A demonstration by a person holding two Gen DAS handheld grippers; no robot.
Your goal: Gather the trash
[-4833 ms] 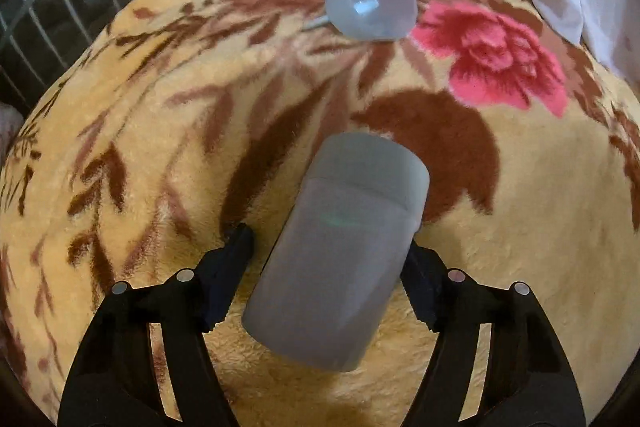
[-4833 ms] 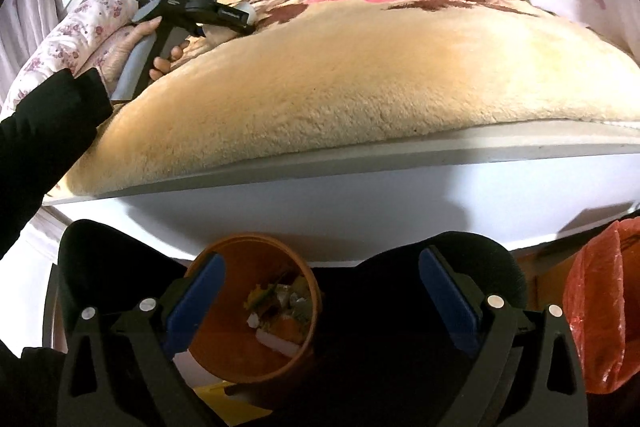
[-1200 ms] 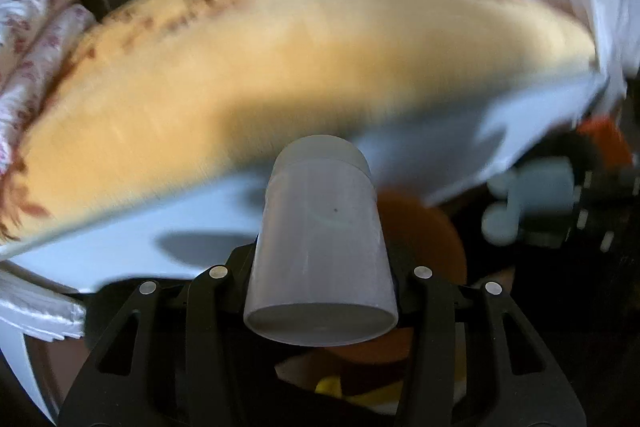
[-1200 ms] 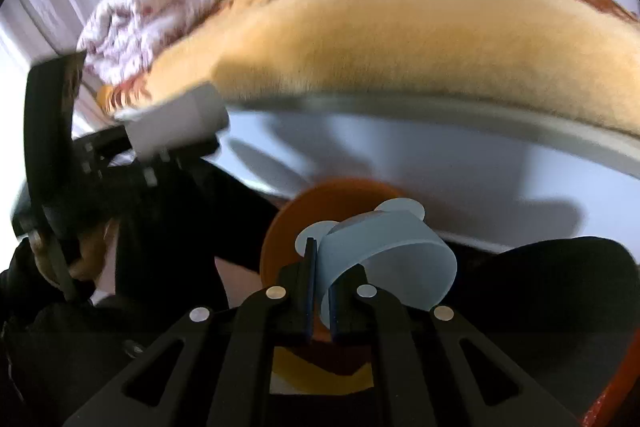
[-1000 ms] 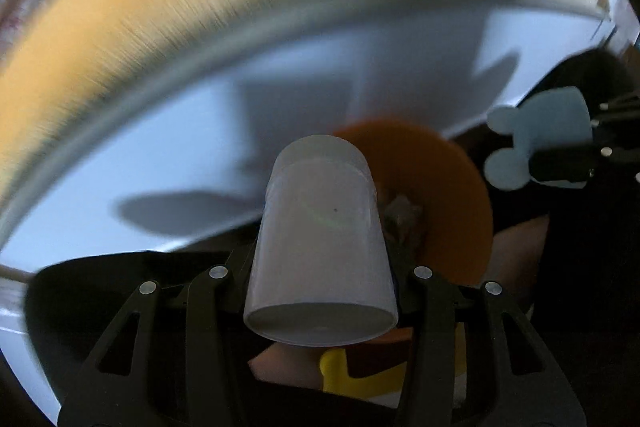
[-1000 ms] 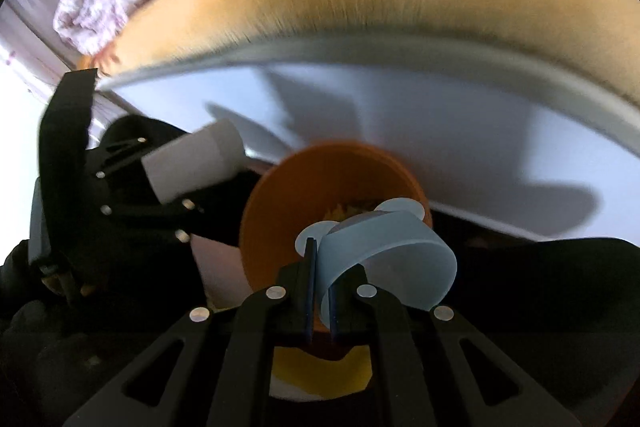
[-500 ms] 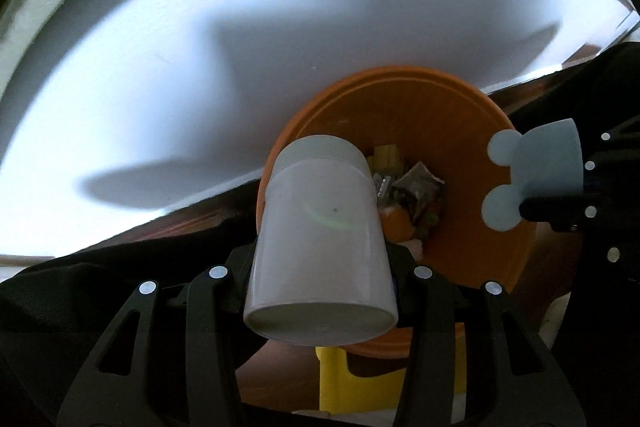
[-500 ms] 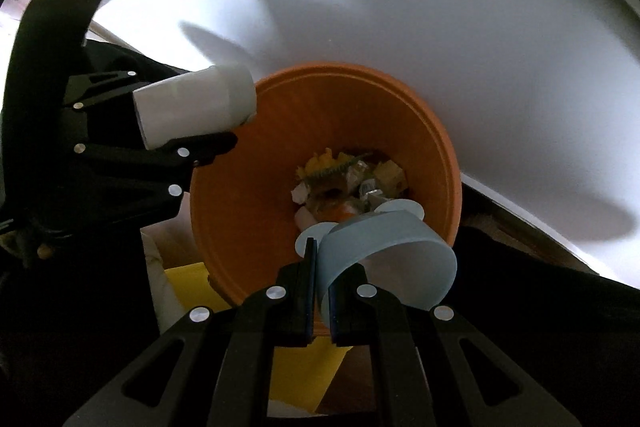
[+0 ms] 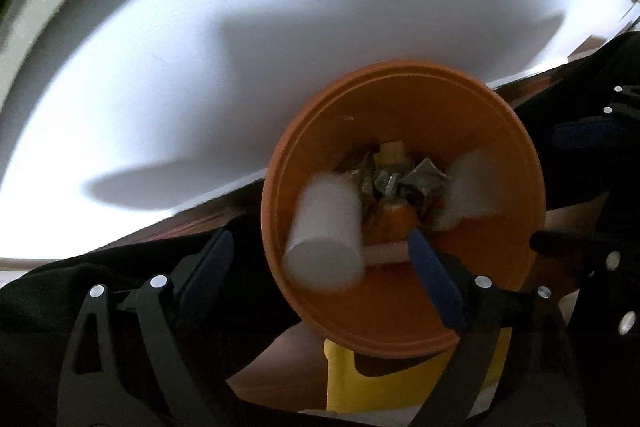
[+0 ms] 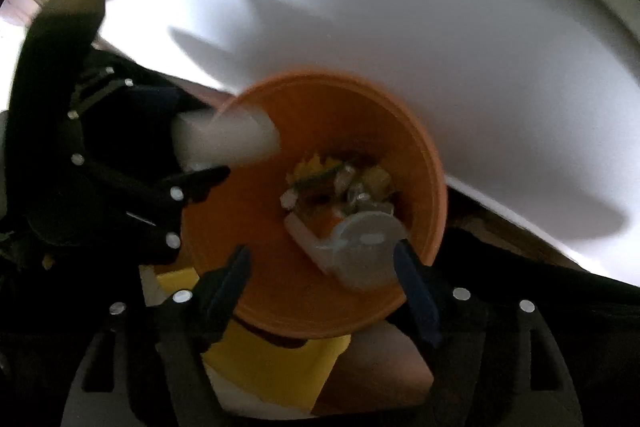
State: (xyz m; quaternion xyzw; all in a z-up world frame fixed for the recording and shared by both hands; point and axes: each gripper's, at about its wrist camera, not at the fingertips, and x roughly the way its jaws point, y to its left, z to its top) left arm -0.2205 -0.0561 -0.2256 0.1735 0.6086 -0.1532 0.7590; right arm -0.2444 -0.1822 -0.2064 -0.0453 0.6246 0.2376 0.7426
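An orange trash bin (image 9: 404, 299) stands below both grippers, with several wrappers and scraps at its bottom; it also shows in the right wrist view (image 10: 280, 291). My left gripper (image 9: 320, 267) is open, and a white plastic cup (image 9: 326, 227), blurred, is falling free into the bin. My right gripper (image 10: 324, 271) is open, and a pale blue squashed cup (image 10: 362, 247) is dropping into the bin; it shows blurred in the left wrist view (image 9: 466, 195). The white cup (image 10: 228, 141) and the left gripper show at the left of the right wrist view.
The bed's white side panel (image 9: 200, 87) rises just behind the bin. A yellow object (image 10: 272, 367) lies on the floor under the bin's near side. Dark clothing fills the lower edges of both views.
Both grippers have opened over the bin. The white cup has left my left gripper and the pale blue cup has left my right gripper; both are falling into the bin.
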